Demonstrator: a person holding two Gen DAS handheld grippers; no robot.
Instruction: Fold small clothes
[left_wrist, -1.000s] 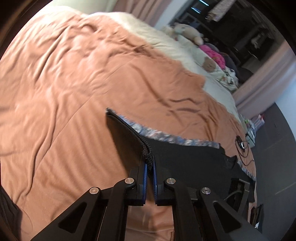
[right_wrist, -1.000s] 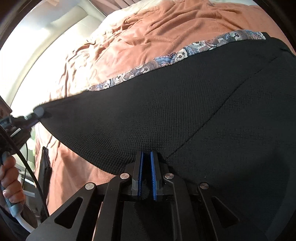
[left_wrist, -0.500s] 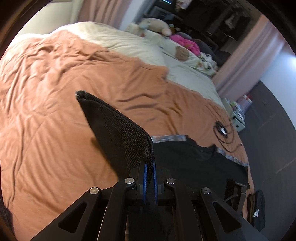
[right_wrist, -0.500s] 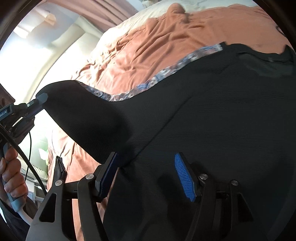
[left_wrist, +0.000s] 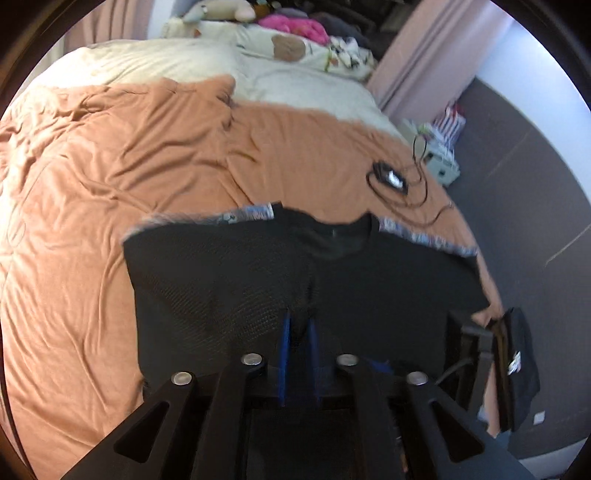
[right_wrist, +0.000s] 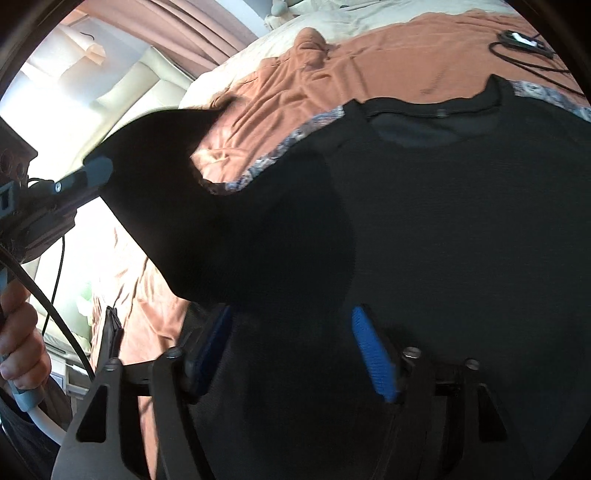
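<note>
On the bedspread (left_wrist: 110, 192), black shirt (left_wrist: 369, 280).

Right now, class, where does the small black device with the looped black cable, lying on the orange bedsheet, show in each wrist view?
Left wrist view: small black device with looped black cable, right of centre, on the orange bedsheet beyond the shirt.
Right wrist view: same device, top right corner.
Shared landmark: neckline of the black knit shirt, just nearer the camera than the device.
</note>
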